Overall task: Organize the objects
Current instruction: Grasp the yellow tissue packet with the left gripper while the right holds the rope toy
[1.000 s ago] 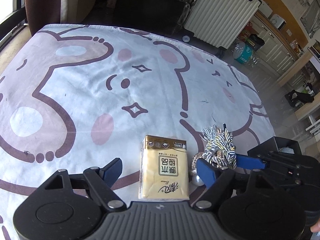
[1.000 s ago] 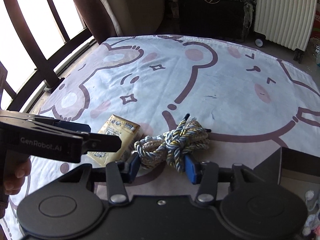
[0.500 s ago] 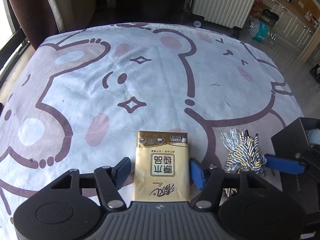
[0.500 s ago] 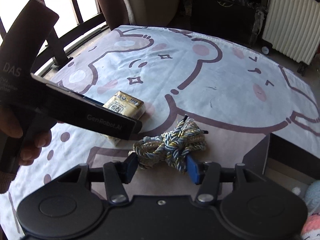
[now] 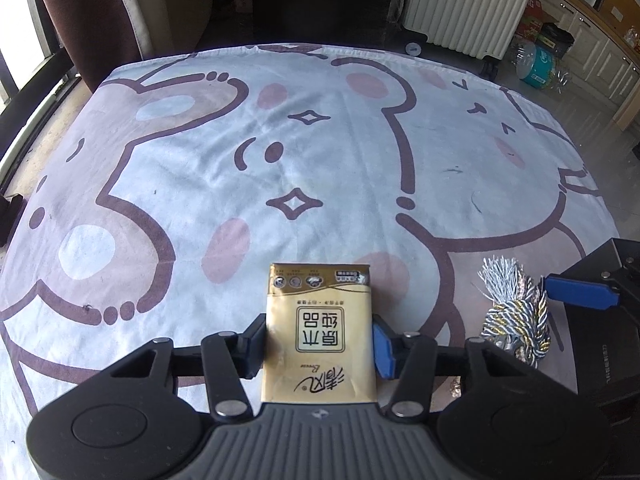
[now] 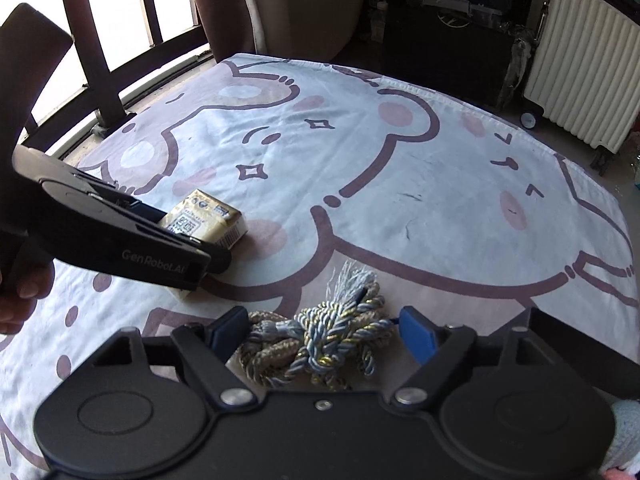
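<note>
A gold tissue pack (image 5: 320, 320) lies flat on the bear-print cloth (image 5: 280, 140). My left gripper (image 5: 320, 344) straddles it; its jaws are closing and both pads touch the pack's long sides. The right wrist view shows the same pack (image 6: 204, 220) under the left gripper's black body (image 6: 120, 248). A knotted blue, gold and silver rope bundle (image 6: 320, 340) rests on the cloth between the fingers of my right gripper (image 6: 324, 332). Those jaws are opening, and the pads stand clear of the rope. In the left wrist view the rope (image 5: 516, 316) lies right of the pack, beside a blue finger (image 5: 576, 292).
A black box (image 5: 600, 280) stands at the cloth's right edge, close to the rope. A white ribbed suitcase (image 5: 468, 4) and dark furniture stand beyond the far edge. Window bars (image 6: 100, 60) run along the left. A person's hand (image 6: 24, 292) holds the left gripper.
The left jaws have narrowed from wide apart onto the tissue pack's sides. The right jaws, earlier tight against the rope bundle, have spread away from it. The rope stays on the cloth.
</note>
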The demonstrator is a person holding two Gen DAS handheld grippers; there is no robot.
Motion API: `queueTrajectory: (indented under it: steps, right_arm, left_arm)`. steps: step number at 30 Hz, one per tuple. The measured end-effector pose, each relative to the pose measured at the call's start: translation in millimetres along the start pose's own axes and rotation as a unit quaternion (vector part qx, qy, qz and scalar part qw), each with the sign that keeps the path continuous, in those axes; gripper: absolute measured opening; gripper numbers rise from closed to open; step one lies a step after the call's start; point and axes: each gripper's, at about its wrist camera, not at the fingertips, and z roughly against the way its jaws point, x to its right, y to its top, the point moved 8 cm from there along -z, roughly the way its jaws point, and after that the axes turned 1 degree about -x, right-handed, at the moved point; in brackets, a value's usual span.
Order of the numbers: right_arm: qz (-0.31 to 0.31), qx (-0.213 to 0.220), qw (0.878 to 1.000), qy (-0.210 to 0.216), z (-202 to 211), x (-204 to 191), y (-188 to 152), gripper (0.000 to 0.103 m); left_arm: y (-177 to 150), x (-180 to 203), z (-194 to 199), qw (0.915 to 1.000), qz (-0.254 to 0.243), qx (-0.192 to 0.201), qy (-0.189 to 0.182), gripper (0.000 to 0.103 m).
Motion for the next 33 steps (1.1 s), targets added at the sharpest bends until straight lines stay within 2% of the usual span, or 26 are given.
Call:
queueTrajectory:
  steps: [5, 9, 11, 16, 19, 24, 27, 33]
  right_arm:
    - [0.011, -0.001, 1.000, 0.008, 8, -5, -2, 0.083]
    - [0.079, 0.006, 0.997, 0.015, 16, -14, 0, 0.086]
    - [0.121, 0.004, 0.992, 0.021, 17, -19, 1, 0.091]
    - [0.175, -0.026, 0.984, 0.035, 4, -22, 0, 0.091]
    - [0.155, -0.037, 0.986, 0.045, -6, -16, 2, 0.089]
    - [0.116, -0.026, 0.991, 0.056, -7, -11, 2, 0.086]
    - [0.093, -0.013, 0.994, 0.053, -2, -6, 2, 0.075]
    - [0.045, 0.001, 0.998, 0.051, 8, 4, 6, 0.070]
  left_arm:
    - [-2, -5, 4, 0.9999, 0.010, -0.006, -0.006, 0.053]
    - [-4, -8, 6, 0.9997, 0.017, -0.009, -0.013, 0.053]
    - [-4, -8, 6, 0.9997, 0.018, -0.010, -0.015, 0.053]
    - [-5, -9, 7, 0.9996, 0.016, -0.011, -0.019, 0.053]
    - [-6, -8, 8, 0.9996, 0.014, -0.011, -0.020, 0.053]
    - [-6, -9, 10, 0.9996, 0.019, -0.011, -0.020, 0.053]
    - [-5, -9, 11, 0.9993, 0.026, -0.010, -0.024, 0.053]
    - [1, -6, 20, 0.9988, 0.036, -0.002, -0.034, 0.053]
